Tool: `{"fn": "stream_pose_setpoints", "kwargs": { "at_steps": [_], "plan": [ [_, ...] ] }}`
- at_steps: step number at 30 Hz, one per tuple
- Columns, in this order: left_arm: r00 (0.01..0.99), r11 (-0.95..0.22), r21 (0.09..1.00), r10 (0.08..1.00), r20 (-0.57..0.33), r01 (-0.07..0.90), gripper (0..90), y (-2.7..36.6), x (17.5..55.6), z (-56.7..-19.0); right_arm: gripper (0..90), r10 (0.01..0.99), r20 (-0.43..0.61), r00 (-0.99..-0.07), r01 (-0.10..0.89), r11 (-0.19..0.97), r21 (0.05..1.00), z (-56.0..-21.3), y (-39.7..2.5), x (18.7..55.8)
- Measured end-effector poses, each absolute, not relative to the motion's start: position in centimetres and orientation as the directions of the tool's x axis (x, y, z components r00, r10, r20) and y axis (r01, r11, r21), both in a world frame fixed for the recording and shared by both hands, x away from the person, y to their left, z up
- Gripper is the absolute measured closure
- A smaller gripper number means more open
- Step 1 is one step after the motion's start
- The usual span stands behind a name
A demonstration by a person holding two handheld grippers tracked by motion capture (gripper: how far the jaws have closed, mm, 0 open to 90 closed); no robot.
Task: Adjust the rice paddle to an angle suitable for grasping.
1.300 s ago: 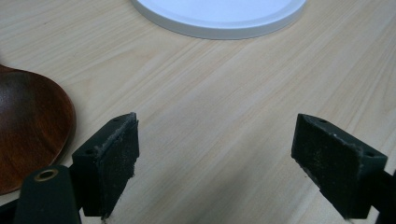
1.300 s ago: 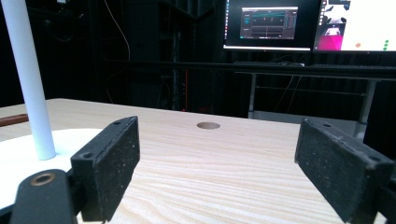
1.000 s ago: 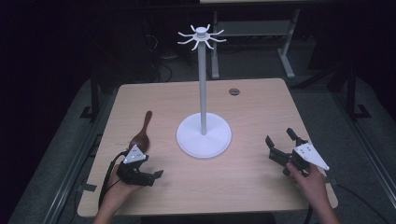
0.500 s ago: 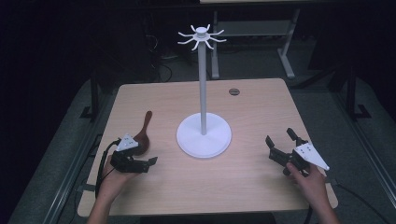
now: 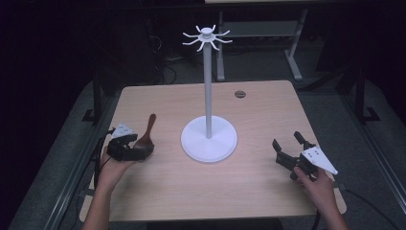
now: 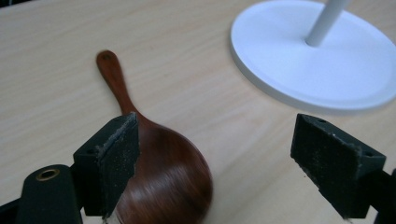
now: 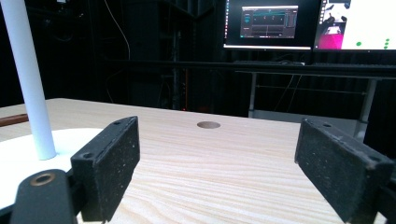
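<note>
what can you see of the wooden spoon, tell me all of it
The wooden spoon is dark reddish-brown with a glossy round bowl and a slim handle ending in a small hole. It lies flat on the table, left of the white stand base, handle pointing away from the person. The open left claw sits over its bowl, one pad at the bowl's edge.

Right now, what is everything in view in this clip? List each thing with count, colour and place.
Wooden spoon: one, dark reddish brown, flat on the table's left part, bowl between the left tongs' open jaws.
Hook stand: one, white, round base at the table's middle, tall pole with hooks on top.
Table: one, light wood, with a round hole near the far edge.
Monitors: two, lit, on a desk beyond the table in the right gripper view.
Left tongs: one, black, open, at the spoon's bowl.
Right tongs: one, black, open, low over the table's right part, holding nothing.
Hands: two, one on each tongs.
</note>
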State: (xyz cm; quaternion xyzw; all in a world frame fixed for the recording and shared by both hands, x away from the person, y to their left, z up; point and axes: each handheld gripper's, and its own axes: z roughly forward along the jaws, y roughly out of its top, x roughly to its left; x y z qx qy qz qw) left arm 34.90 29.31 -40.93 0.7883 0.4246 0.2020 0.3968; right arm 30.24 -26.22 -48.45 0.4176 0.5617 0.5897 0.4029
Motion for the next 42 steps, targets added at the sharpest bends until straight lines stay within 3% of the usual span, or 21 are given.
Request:
{"fn": "stream_pose_setpoints", "kwargs": {
  "at_steps": [19, 28, 31, 34, 35, 42],
  "plan": [
    [0.496, -0.316, 0.790, 0.868, 0.018, 0.526, 16.1, 30.8, 38.9, -41.4, 13.3, 0.944, 0.044, -0.328, -0.004, -0.048, 0.999, -48.5, -26.3, 30.2],
    [0.451, -0.261, 0.774, 0.892, -0.036, 0.577, 22.1, 32.3, 39.7, -42.7, 13.3, 0.943, 0.033, -0.330, -0.011, -0.039, 0.999, -48.5, -26.2, 30.2],
    [0.439, -0.255, 0.786, 0.898, -0.023, 0.563, 28.2, 32.7, 39.5, -42.9, 13.3, 0.943, 0.036, -0.330, -0.009, -0.042, 0.999, -48.5, -26.2, 30.2],
    [0.427, -0.235, 0.783, 0.903, -0.043, 0.576, 41.0, 33.2, 39.5, -43.1, 13.3, 0.943, 0.038, -0.331, -0.007, -0.042, 0.999, -48.4, -26.2, 30.2],
    [0.421, -0.225, 0.782, 0.905, -0.052, 0.581, 49.6, 33.5, 39.5, -43.2, 13.3, 0.943, 0.035, -0.331, -0.007, -0.040, 0.999, -48.4, -26.2, 30.2],
    [0.407, -0.219, 0.763, 0.911, -0.064, 0.608, 70.7, 34.0, 39.7, -44.1, 13.3, 0.943, 0.034, -0.330, -0.006, -0.039, 0.999, -48.5, -26.2, 30.2]
  ]
}}
